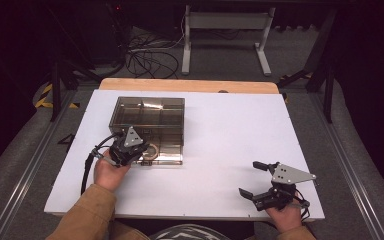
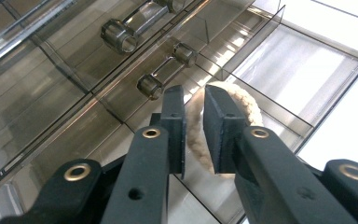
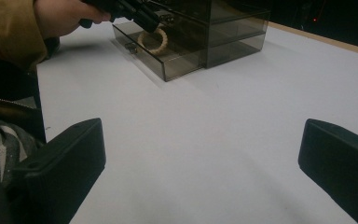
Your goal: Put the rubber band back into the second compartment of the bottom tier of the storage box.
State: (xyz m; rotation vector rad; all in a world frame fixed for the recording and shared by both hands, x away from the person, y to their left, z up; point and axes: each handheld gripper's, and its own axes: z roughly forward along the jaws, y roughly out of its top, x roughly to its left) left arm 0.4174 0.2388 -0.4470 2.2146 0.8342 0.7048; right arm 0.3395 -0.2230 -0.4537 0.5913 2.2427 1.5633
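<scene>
1. Rope ring sat in open bottom drawer of clear box on tabletop, lying flat, no long side.
2. Left tool pinched ring's near edge.
3. Best kept pinched tight, lifted straight up.
4. Right tool gaped wide, empty, well apart.

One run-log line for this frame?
left gripper: shut on rope ring in open drawer | right gripper: open, idle on table
</scene>
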